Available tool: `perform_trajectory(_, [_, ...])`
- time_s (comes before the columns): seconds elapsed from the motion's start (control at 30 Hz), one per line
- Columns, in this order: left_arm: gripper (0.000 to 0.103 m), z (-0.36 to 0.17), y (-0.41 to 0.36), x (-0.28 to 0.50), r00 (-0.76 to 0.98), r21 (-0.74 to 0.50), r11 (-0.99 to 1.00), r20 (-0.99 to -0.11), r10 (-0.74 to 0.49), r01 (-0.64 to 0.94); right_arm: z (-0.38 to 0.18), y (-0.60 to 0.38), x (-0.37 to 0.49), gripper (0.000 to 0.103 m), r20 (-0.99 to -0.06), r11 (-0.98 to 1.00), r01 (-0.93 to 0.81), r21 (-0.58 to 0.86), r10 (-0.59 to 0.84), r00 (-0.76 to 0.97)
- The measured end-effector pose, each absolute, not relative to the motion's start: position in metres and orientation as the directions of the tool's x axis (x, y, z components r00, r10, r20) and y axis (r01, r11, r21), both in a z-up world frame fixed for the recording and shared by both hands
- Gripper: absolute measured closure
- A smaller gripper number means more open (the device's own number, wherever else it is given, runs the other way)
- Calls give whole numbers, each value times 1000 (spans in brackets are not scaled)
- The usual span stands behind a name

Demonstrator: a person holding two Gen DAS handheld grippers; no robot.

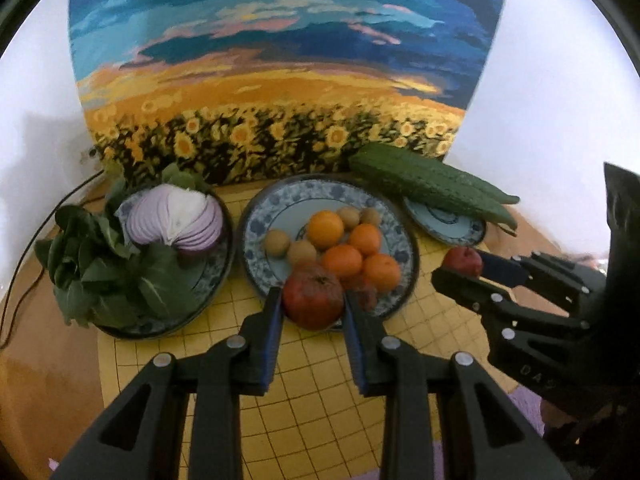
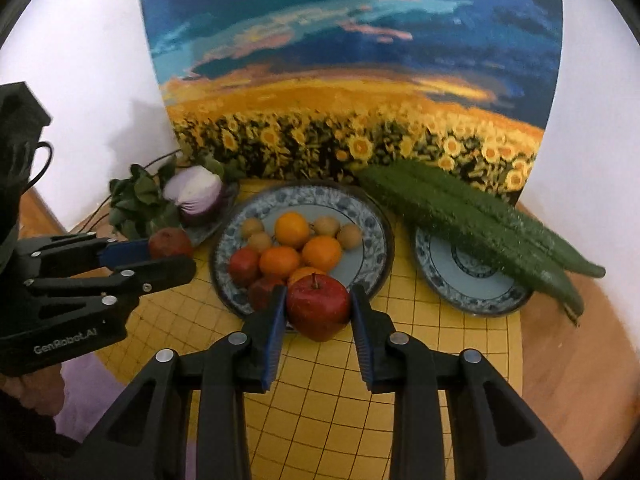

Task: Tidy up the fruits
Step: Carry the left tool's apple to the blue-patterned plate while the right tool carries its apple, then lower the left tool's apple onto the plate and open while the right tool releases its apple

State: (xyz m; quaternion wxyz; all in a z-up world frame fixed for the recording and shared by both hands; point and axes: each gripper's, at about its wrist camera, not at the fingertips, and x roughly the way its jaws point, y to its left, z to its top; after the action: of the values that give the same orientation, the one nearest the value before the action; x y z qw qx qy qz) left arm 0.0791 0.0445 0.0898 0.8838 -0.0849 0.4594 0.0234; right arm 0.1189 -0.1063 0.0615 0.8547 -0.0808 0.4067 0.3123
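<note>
A blue-patterned fruit plate (image 1: 256,248) (image 2: 372,220) in the middle holds several oranges (image 1: 325,229) (image 2: 292,229), small brown fruits (image 1: 277,242) (image 2: 326,225) and a dark red fruit (image 2: 243,265). My left gripper (image 1: 313,300) is shut on a pomegranate (image 1: 313,298) over the plate's near rim; it also shows in the right wrist view (image 2: 171,249). My right gripper (image 2: 319,303) is shut on a red apple (image 2: 318,304) at the plate's near edge; it also shows in the left wrist view (image 1: 461,267).
A plate (image 1: 216,272) on the left holds leafy greens (image 1: 100,264) and a halved purple cabbage (image 1: 176,220). A small plate (image 2: 464,288) on the right carries two bitter gourds (image 2: 472,216). All stand on a yellow grid mat (image 1: 320,400) before a sunflower painting (image 1: 280,60).
</note>
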Motion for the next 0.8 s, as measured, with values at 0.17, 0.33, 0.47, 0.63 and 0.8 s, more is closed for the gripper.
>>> perform_trajectory(0.17, [74, 85, 48, 81, 572, -132, 983, -820, -38, -124, 55, -100, 119, 73, -749, 787, -611, 84, 454, 483])
perform_trajectory(0.33, [74, 83, 43, 84, 586, -113, 988, -810, -29, -107, 51, -103, 128, 73, -764, 821, -567, 66, 407, 500])
perform_trajectory(0.47, [74, 73, 48, 89, 563, -115, 985, -826, -21, -132, 42, -104, 137, 73, -785, 817, -570, 89, 410, 465])
perform_trajectory(0.63, [74, 66, 50, 92, 546, -108, 985, -837, -15, -138, 34, -101, 141, 73, -793, 812, -578, 87, 408, 453])
perform_trajectory(0.8, [74, 57, 53, 96, 522, -115, 982, -853, -23, -146, 27, -97, 145, 73, -802, 811, -580, 81, 399, 445])
